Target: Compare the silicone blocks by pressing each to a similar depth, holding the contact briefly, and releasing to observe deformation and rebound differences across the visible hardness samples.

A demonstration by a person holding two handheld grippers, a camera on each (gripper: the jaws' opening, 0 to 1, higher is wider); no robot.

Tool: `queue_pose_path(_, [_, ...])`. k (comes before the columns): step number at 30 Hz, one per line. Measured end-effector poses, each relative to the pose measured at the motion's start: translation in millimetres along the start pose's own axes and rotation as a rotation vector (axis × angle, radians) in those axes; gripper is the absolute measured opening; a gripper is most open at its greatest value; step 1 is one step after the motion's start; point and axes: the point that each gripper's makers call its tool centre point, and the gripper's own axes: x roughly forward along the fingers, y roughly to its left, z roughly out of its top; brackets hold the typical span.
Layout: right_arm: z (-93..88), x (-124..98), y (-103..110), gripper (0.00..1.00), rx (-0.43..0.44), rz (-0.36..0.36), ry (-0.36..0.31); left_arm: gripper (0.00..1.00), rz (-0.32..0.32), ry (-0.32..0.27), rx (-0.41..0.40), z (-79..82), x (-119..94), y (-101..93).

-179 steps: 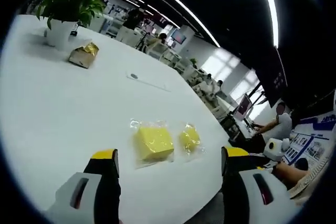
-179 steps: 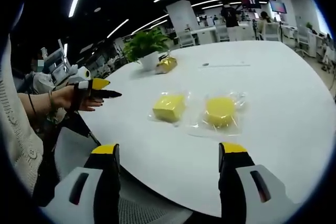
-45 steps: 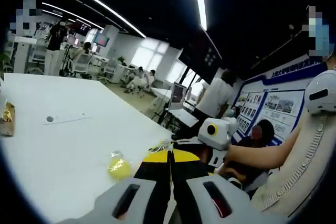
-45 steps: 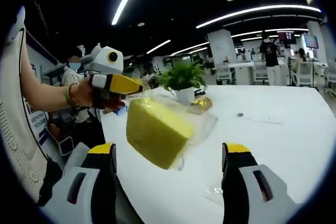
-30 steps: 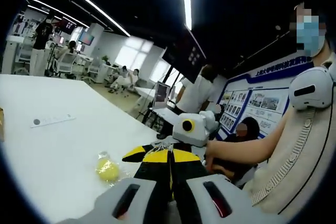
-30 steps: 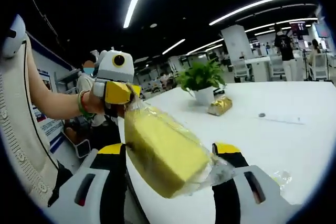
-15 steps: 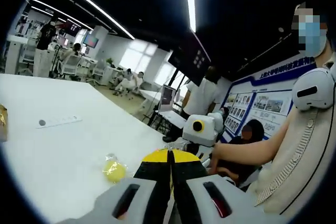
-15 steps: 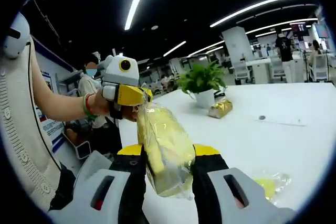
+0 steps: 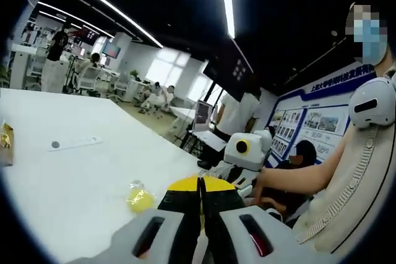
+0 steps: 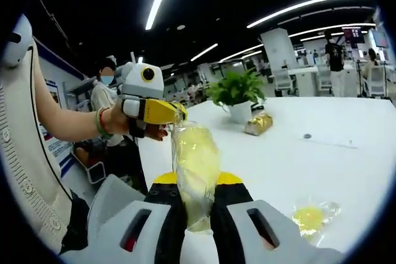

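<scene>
A large yellow silicone block (image 10: 195, 165) in a clear plastic bag hangs in the air in the right gripper view. My right gripper (image 10: 197, 180) is shut on it, and the block is squeezed thin between the yellow-tipped jaws. My left gripper (image 10: 178, 114), held by a hand, comes in from the left and pinches the bag's top edge. In the left gripper view its jaws (image 9: 199, 182) are pressed together. A smaller yellow block (image 10: 309, 218) (image 9: 140, 198) in its own bag lies on the white table (image 10: 291, 153) (image 9: 68, 177).
A potted plant (image 10: 238, 94) and a gold packet (image 10: 258, 125) (image 9: 5, 144) stand far back on the table. A thin strip (image 9: 74, 144) lies mid-table. A person's sleeve and arm (image 9: 322, 177) are close on the right. People sit and stand in the office behind.
The right jaws have closed further on the large block, from wide apart to nearly together, flattening it. The left gripper keeps its hold on the bag's top.
</scene>
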Motion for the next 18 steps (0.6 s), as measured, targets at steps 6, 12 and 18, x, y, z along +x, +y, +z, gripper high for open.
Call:
queue_pose_path(6, [-1.3, 1.5, 1.9, 0.08, 0.012, 0.002, 0.010, 0.00, 0.007, 0.003, -0.002, -1.4, -2.1, 1.1])
queue_pose_path(12, [-1.3, 1.1, 3.2, 0.07, 0.026, 0.000, 0.009, 0.00, 0.009, 0.003, -0.010, -1.0, -1.6, 0.8])
queue_pose_path(18, [-1.6, -1.5, 3.7, 0.07, 0.011, -0.009, 0.007, 0.00, 0.004, 0.005, -0.013, -2.0, -0.5, -1.6])
